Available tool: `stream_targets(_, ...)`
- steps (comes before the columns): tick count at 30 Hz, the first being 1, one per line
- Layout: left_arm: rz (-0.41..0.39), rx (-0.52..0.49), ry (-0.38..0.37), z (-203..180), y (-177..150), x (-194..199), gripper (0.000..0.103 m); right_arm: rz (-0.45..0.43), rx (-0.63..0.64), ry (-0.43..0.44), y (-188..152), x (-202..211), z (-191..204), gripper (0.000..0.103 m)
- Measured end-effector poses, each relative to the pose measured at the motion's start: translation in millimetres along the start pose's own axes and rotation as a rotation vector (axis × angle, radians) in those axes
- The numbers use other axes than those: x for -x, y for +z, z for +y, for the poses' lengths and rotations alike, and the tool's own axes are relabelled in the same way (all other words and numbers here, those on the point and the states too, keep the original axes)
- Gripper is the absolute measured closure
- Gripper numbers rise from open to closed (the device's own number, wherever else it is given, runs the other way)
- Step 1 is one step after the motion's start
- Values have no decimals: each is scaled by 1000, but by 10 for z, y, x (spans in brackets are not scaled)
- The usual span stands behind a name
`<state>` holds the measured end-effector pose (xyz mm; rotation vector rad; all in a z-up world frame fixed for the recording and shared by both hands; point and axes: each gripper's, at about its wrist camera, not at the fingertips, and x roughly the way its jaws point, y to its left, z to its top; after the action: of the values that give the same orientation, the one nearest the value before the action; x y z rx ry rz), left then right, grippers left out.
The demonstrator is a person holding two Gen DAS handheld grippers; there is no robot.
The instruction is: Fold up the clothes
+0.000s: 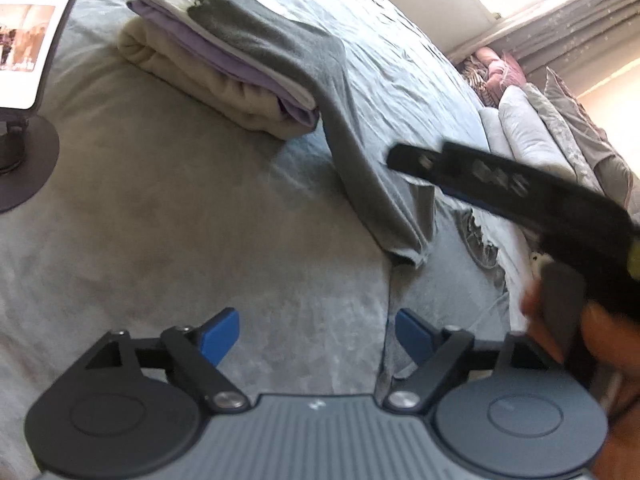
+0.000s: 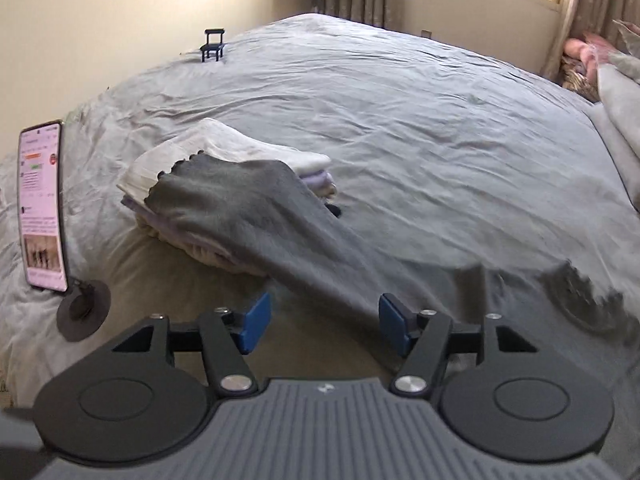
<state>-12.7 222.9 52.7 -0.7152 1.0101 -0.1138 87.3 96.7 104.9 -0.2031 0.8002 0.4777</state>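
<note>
A dark grey garment with a scalloped hem lies with one end on top of a folded stack of white, purple and beige clothes. Its other end trails down onto the bed. In the right wrist view the same garment runs from the stack towards my right gripper, which is open just above the trailing cloth and grips nothing. My left gripper is open over the bedcover, short of the garment's lower end. The right gripper shows side-on beside that end.
The bed is covered by a wrinkled grey sheet. A phone on a round-based stand is at the left, near the stack. A small black chair-shaped object sits at the far edge. Pillows line the right side. A hand holds the right gripper.
</note>
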Motion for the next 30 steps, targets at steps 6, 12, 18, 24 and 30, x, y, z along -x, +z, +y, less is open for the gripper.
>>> stream_targets(6,22,59,4,61,63,-39,13,-8,126,30,250,-230,327,33)
stream_targets(12,-38,95,9,118,148,25,20,-11,260,39,465,-453,633,33)
stream_targets(18,-53,155,22,196,186,33,27,4,324,62,594,-700,814,33)
stream_targets(24,-42,158,19,173,210,5,30,31,307,75,585,-844,830,59)
stream_targets(30,-30,112,12,37,185,-53,30,-7,186,114,597,-663,618,100)
